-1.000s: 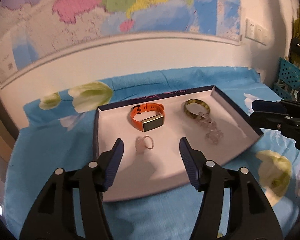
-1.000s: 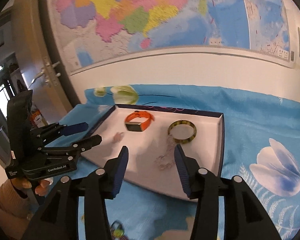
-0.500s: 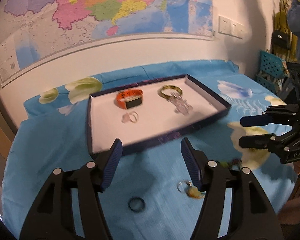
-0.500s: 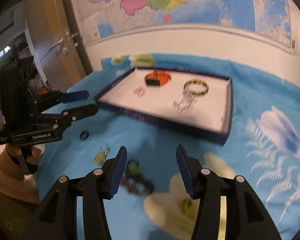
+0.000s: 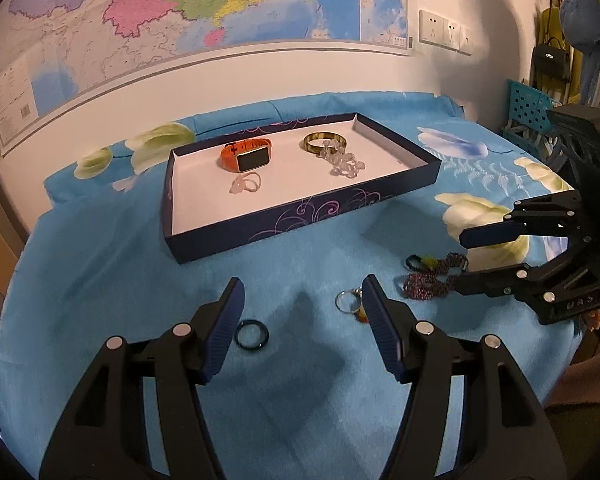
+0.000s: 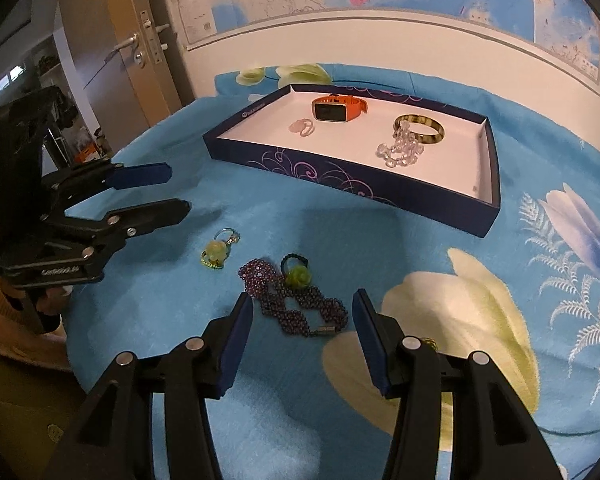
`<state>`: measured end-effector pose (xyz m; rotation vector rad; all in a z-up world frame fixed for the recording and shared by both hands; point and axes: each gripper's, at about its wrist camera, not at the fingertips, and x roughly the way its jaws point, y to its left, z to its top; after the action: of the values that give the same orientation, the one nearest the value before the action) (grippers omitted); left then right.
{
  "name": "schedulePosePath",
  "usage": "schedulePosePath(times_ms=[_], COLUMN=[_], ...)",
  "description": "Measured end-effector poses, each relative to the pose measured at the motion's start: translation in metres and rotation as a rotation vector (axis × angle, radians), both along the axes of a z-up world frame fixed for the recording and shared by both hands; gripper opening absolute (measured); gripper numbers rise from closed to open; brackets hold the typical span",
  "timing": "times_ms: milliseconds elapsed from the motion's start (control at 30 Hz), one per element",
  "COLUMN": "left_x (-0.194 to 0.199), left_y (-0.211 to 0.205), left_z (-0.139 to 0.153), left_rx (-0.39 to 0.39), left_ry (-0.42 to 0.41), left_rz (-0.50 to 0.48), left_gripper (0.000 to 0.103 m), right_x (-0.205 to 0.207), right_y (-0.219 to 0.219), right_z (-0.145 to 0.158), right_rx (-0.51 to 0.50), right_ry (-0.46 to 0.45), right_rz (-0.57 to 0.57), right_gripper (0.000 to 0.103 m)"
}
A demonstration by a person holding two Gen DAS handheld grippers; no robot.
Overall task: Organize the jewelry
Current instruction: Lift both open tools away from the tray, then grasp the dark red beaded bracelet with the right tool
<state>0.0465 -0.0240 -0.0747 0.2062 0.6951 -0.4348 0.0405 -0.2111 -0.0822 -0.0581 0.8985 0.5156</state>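
A dark blue tray holds an orange watch, a gold bangle, clear beads and a pink ring. On the blue cloth lie a dark ring, a keyring charm, a purple bead bracelet and a green flower band. My left gripper is open and empty above the cloth between the dark ring and the charm. My right gripper is open and empty over the purple bracelet.
The blue flowered cloth covers a round table against a white wall with a map. A door stands at the left. A blue crate and hanging bags are at the right.
Both grippers have pulled back from over the tray towards the near side of the table, and the loose jewelry on the cloth has come into view. Both stay open.
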Motion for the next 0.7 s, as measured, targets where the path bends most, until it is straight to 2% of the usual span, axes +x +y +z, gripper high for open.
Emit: schedulePosePath(times_ms=[200,367,567,633,700], left_x=[-0.008,-0.012,-0.014,-0.014,-0.014], left_y=[0.002,0.006,0.013,0.015,0.017], left_z=[-0.005,-0.005,-0.004,-0.005,-0.006], left_rx=[-0.017,-0.015,-0.016,-0.020,-0.018], left_ry=[0.009,0.000,-0.005,0.003,0.008], left_rz=[0.010,0.009,0.016,0.018,0.022], left_gripper=[0.060,0.060,0.060,0.060,0.060], right_x=[0.003,-0.002,-0.004,-0.004,-0.005], right_y=[0.012,0.027,0.024,0.023,0.020], right_z=[-0.004,-0.009,-0.008,-0.008,-0.007], right_rx=[-0.036,-0.119,-0.139,-0.134,-0.114], right_ry=[0.002,-0.024,-0.019,-0.015,-0.004], right_rz=[0.020,0.046,0.042,0.041,0.040], right_gripper=[0.054,0.053,0.028,0.011,0.004])
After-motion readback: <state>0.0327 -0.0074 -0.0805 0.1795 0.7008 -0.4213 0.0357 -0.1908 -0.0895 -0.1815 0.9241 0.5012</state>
